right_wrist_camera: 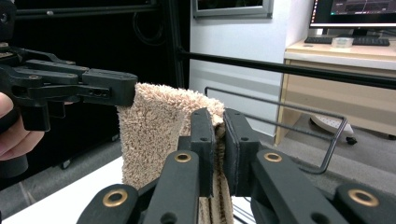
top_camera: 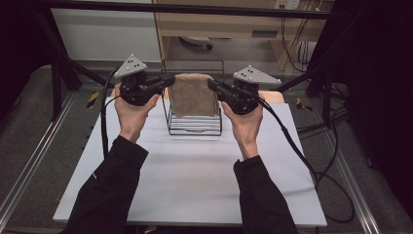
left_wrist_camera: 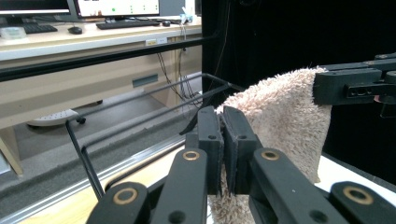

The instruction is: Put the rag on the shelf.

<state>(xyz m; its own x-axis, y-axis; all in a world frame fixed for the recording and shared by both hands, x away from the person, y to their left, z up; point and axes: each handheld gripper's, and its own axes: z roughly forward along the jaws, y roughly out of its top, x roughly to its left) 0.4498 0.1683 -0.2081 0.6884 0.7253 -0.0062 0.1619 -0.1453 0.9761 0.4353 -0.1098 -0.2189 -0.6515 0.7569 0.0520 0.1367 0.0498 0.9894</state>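
- A folded beige terry towel (top_camera: 194,95) hangs upright over the black wire rack (top_camera: 195,127) at the far middle of the white table (top_camera: 195,185).
- The left gripper (top_camera: 168,80), held in the person's left hand (top_camera: 130,109), reaches in from the left and is clamped on the towel's upper left corner.
- In the left gripper view its jaws are pressed together with the towel's (left_wrist_camera: 289,121) pile pinched between them.
- The right gripper (top_camera: 213,84), in the right hand (top_camera: 246,124), grips the upper right corner the same way.
- In the right gripper view its jaws are closed tight on the folded edge of the towel (right_wrist_camera: 159,135).
- The towel's lower edge seems to sit inside the rack, though the wires hide exactly where it ends.
- Black sleeves (top_camera: 107,195) come in from the near edge, and a cable (top_camera: 292,141) trails off the right gripper across the table.
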